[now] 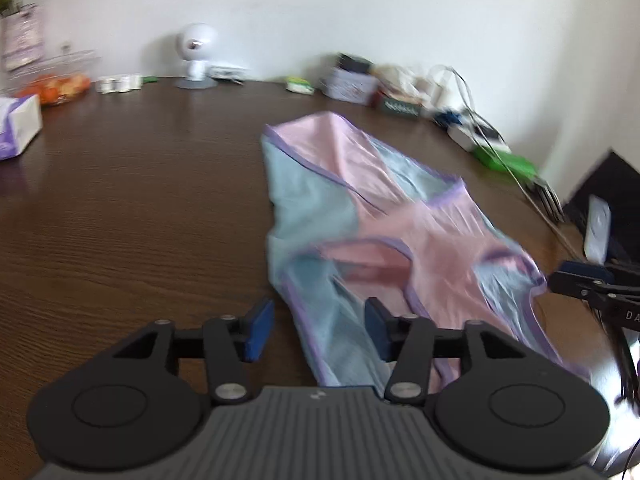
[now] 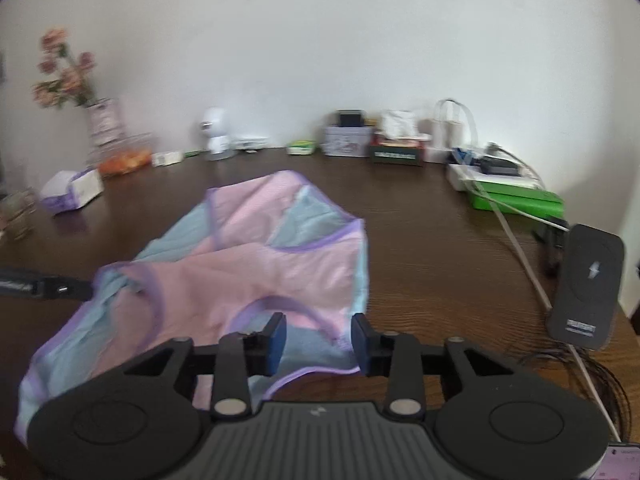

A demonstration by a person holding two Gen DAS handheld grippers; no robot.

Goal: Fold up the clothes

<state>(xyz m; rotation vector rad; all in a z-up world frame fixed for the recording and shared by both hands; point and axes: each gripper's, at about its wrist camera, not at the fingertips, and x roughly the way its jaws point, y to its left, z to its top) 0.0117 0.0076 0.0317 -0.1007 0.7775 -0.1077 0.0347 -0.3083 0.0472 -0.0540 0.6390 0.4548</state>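
Garment [image 1: 372, 216] on dark (wood-grain) table [image 1: 132, 200].

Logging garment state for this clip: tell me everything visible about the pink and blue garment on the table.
The pink and blue garment is thin, soft-looking fabric in pink and pale blue panels, edged with purple binding around curved openings. It lies loosely folded and rumpled on the dark wooden table, not yet a neat fold. Its near edge sits between the open blue pads of the left claw and of the right claw; neither pinches it. The picture is blurred, so finer detail is unclear.
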